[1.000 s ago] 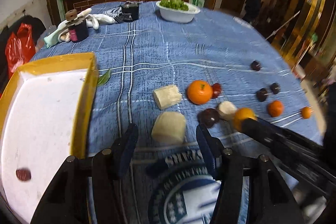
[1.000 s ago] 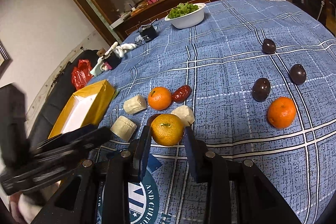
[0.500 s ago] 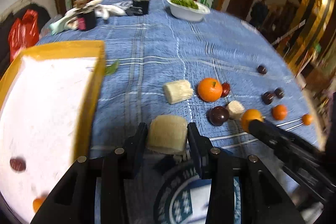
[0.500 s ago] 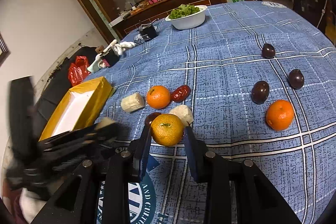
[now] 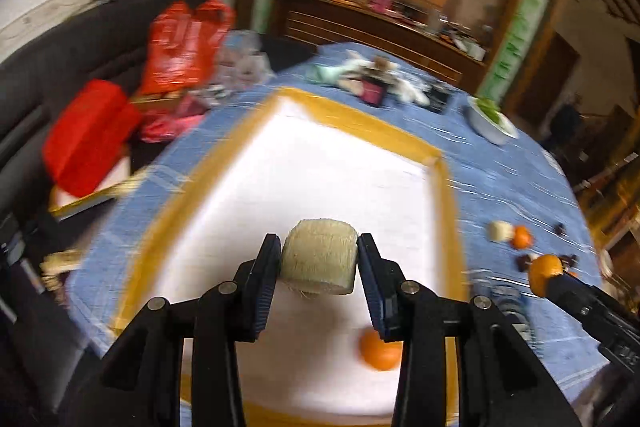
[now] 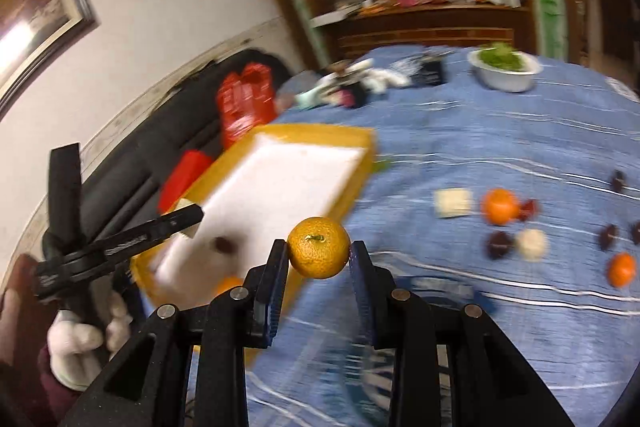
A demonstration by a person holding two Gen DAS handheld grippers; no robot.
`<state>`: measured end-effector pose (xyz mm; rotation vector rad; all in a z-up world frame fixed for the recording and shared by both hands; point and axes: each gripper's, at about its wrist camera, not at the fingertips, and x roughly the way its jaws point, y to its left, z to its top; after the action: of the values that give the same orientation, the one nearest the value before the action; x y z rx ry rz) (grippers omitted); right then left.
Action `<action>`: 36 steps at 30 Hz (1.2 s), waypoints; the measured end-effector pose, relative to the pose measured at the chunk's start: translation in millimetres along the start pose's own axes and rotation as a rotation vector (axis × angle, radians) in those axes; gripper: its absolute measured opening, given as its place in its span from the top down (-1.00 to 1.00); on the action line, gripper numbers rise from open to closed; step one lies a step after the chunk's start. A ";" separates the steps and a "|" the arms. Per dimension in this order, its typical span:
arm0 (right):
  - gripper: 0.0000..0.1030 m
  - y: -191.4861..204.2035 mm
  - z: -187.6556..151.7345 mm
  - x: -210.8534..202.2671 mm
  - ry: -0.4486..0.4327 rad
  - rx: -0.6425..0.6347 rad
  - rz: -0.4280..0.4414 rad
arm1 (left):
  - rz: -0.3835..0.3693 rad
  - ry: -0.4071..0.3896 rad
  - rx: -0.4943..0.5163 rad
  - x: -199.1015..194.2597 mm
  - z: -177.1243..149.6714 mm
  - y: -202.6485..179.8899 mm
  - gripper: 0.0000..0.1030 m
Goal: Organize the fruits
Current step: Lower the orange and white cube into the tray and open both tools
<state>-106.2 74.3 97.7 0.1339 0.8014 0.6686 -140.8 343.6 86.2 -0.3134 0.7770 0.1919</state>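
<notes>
Yellow-rimmed tray (image 5: 442, 171) fills the left view, an orange (image 5: 379, 351) already inside. Left gripper (image 5: 319, 267) is clamped on the pale fibrous chunk (image 5: 319, 261), hanging over the white floor: lower before letting go. Right gripper (image 6: 319, 259) pinches a mandarin (image 6: 319, 247) just beside the tray; carry it over the rim first.

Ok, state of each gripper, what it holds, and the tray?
Left gripper: shut on the pale chunk, above the tray.
Right gripper: shut on the tangerine, lifted off the tablecloth.
Tray: already holds an orange fruit.
</notes>
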 end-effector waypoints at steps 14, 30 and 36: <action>0.28 57.8 -0.8 93.6 0.169 -0.105 -0.008 | -0.018 0.032 -0.111 14.0 -3.9 47.0 -0.04; -0.28 -23.6 -10.6 -5.9 -0.005 0.069 -0.131 | -0.094 -0.040 -0.063 -29.4 0.5 20.6 -0.47; -0.29 -115.0 -44.1 -68.7 -0.028 0.237 -0.309 | -0.157 -0.012 0.018 -28.9 -7.6 -20.6 -0.50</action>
<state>-113.9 -63.5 68.7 0.2283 0.8510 0.2790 -160.2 320.2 106.0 -0.3541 0.7386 0.0393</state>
